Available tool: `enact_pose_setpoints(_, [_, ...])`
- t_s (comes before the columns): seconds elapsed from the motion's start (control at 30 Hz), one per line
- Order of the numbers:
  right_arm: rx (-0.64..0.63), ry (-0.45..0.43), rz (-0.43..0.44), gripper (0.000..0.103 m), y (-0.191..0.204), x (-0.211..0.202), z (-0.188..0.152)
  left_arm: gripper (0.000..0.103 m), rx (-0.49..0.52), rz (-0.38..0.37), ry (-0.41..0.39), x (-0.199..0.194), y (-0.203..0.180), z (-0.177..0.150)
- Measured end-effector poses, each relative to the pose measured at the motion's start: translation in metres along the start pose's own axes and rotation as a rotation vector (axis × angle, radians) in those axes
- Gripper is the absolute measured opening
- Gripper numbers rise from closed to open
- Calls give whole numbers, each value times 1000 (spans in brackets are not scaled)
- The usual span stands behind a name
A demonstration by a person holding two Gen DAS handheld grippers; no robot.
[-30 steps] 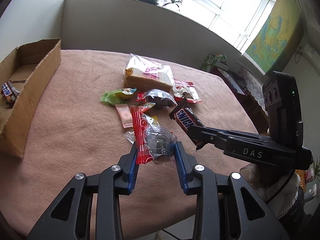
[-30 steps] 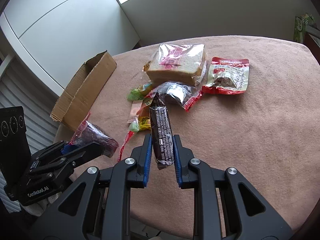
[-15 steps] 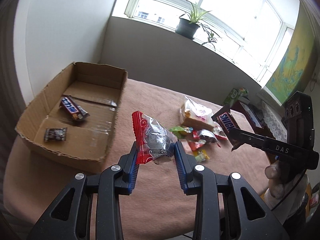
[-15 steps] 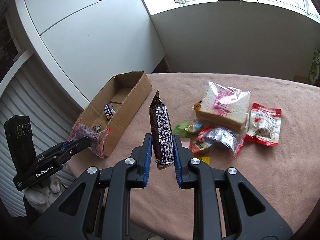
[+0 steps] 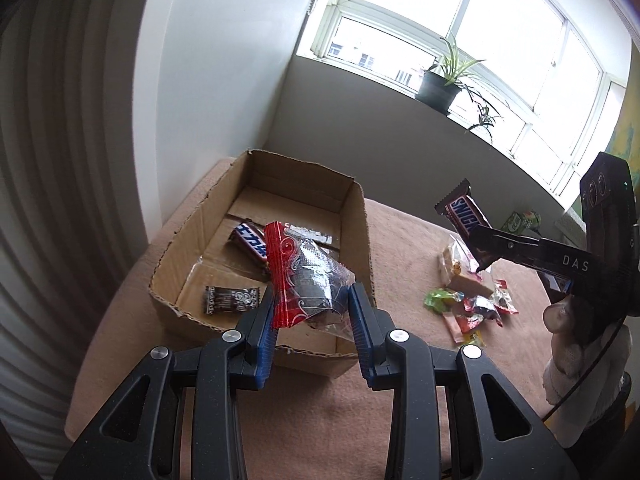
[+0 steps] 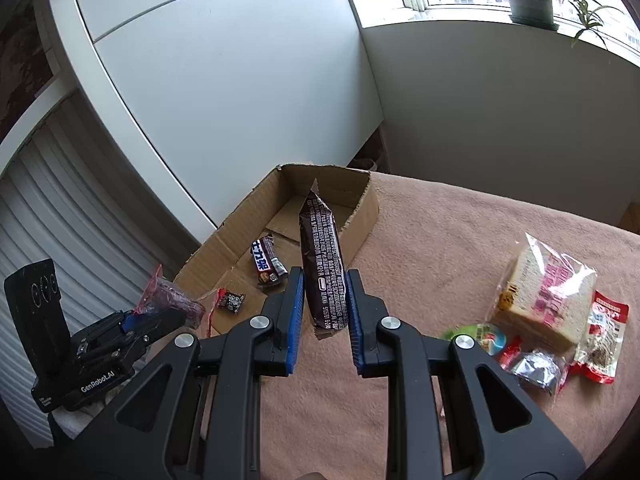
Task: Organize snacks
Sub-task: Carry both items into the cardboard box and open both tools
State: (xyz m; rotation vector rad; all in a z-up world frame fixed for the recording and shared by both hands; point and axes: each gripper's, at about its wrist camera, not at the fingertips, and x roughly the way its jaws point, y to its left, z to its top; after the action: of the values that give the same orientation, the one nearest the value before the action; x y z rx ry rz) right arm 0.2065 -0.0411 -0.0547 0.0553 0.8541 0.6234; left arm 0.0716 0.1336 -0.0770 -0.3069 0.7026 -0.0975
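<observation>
Now nearer the box (image 5: 360, 216), both tongs clamped on snacks: pouch (image 5: 308, 280), Snickers (image 6: 323, 276).

Walls: plain white (image 5: 224, 80).
Window: wide, bright daylight (image 5: 460, 12).
Sill: potted plant (image 5: 438, 88).
Left side: white ribbed shutter (image 6: 80, 232).
Table: pinkish-brown cloth (image 6: 480, 240).

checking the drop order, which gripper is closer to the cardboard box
Left. The left gripper hangs at the cardboard box's near rim; the right gripper is off its side, over the table.

both tools (image 5: 312, 316) (image 6: 322, 308) carried toward cardboard box (image 5: 360, 216)
</observation>
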Motion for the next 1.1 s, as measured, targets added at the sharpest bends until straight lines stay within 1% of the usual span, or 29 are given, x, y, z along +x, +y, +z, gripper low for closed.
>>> enact_pose_setpoints(0.27, [-58,40,5,21,25,42,20,32,-28,12,2,8,16,5])
enact_pose_setpoints(0.43, [-73,58,7,21,32,55,23,32,-40,12,5,13,21,7])
enact_pose_setpoints(0.47, [-74,51,2,23,33,55,24,32,-41,13,4,14,21,8])
enact_pose_setpoints(0.53, [-72,41,-6,40,32,54,26,33,-43,15,3,14,21,9])
enact_pose_setpoints(0.57, [-65,29,-5,64,31,51,27,34,-43,18,4,14,21,9])
enact_pose_setpoints(0.6, [-58,9,-2,81,31,47,27,35,-44,23,3,14,21,10])
enact_pose_setpoints(0.63, [-57,-11,-2,85,31,42,28,41,-45,24,7,15,21,10])
enact_pose_setpoints(0.67, [-59,-22,-7,88,31,38,28,60,-49,25,10,15,21,11])
enact_pose_setpoints(0.7, [-63,-28,-12,88,31,35,28,70,-56,30,6,14,22,11])
enact_pose_setpoints(0.73, [-65,-32,-18,89,31,32,28,75,-61,32,-5,13,22,11])
enact_pose_setpoints(0.93, [-59,-50,-44,89,27,18,29,75,-54,22,-11,11,17,11])
enact_pose_setpoints(1.1, [-31,-59,-54,89,15,2,24,75,-36,13,-12,9,7,9])
